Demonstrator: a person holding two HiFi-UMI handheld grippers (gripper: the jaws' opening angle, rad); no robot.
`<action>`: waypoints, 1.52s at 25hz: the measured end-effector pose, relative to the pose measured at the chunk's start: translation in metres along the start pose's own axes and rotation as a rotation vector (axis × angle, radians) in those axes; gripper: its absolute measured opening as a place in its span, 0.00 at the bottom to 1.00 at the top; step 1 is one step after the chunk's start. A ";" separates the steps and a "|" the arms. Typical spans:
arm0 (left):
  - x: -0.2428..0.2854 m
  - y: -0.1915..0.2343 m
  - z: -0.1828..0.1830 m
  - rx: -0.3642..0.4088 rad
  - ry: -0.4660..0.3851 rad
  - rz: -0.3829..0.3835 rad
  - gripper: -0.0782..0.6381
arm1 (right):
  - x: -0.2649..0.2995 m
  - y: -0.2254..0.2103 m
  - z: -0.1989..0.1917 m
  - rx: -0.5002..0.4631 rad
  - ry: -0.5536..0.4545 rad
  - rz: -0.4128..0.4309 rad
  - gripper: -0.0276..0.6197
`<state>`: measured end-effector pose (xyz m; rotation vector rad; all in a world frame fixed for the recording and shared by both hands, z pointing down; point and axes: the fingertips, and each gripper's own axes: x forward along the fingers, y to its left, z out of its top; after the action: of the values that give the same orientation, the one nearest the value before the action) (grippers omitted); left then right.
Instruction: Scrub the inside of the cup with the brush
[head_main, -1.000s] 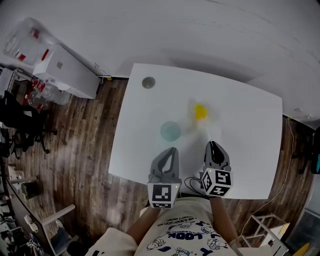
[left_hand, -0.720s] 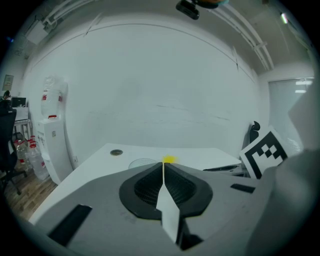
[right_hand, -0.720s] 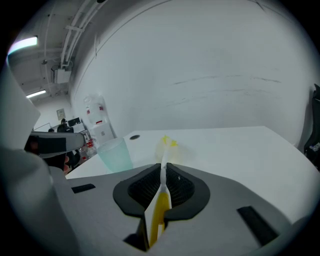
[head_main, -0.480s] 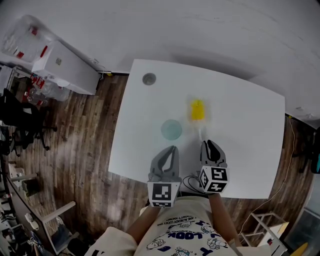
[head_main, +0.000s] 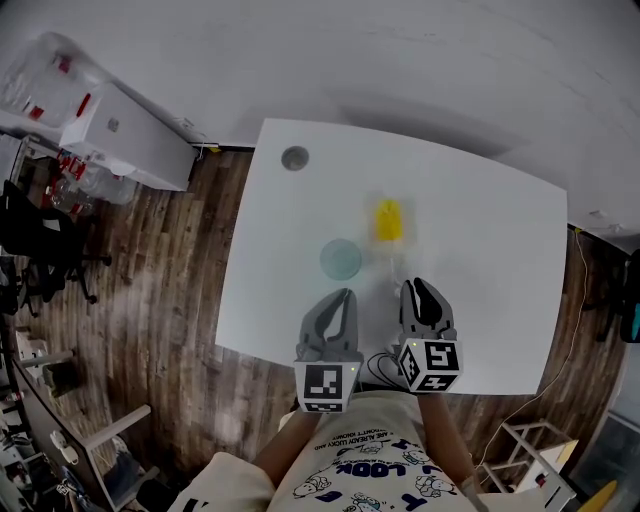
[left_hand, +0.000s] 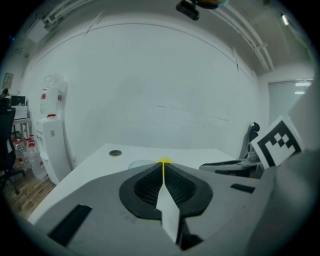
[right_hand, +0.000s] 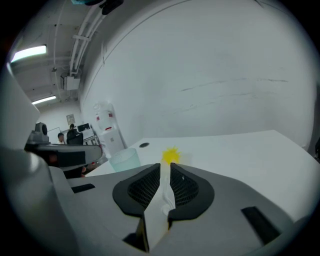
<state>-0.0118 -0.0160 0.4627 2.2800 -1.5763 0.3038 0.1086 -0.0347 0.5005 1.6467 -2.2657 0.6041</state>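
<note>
My left gripper (head_main: 344, 298) sits closed and empty over the white table's (head_main: 490, 240) near edge. My right gripper (head_main: 421, 288) pinches the yellow-headed brush (head_main: 388, 220) by its handle. The translucent cup (head_main: 341, 260) stands just left of the brush. Wooden floor (head_main: 160, 290) lies left and a white wall (head_main: 400, 60) beyond.

The left forearm (head_main: 285, 450) and the right forearm (head_main: 443, 440) reach forward from the torso, side by side and close together. The left gripper (head_main: 344, 298) points ahead and a little downward, its jaws pressed flat against each other. Just beside it, the right gripper (head_main: 420, 288) tilts down in much the same way, its jaws closed on the white handle of the brush (head_main: 388, 220), which sticks out beyond the fingertips.
</note>
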 end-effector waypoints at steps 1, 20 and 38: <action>0.000 0.000 0.002 0.002 -0.006 -0.003 0.13 | -0.002 0.002 0.006 0.009 -0.013 0.006 0.11; -0.010 -0.007 0.035 0.028 -0.101 -0.030 0.13 | -0.040 0.027 0.065 -0.059 -0.197 -0.028 0.11; -0.021 -0.012 0.054 0.074 -0.151 -0.032 0.13 | -0.058 0.028 0.074 -0.075 -0.238 -0.066 0.11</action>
<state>-0.0096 -0.0157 0.4038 2.4333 -1.6238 0.1891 0.1013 -0.0149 0.4051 1.8333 -2.3504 0.3176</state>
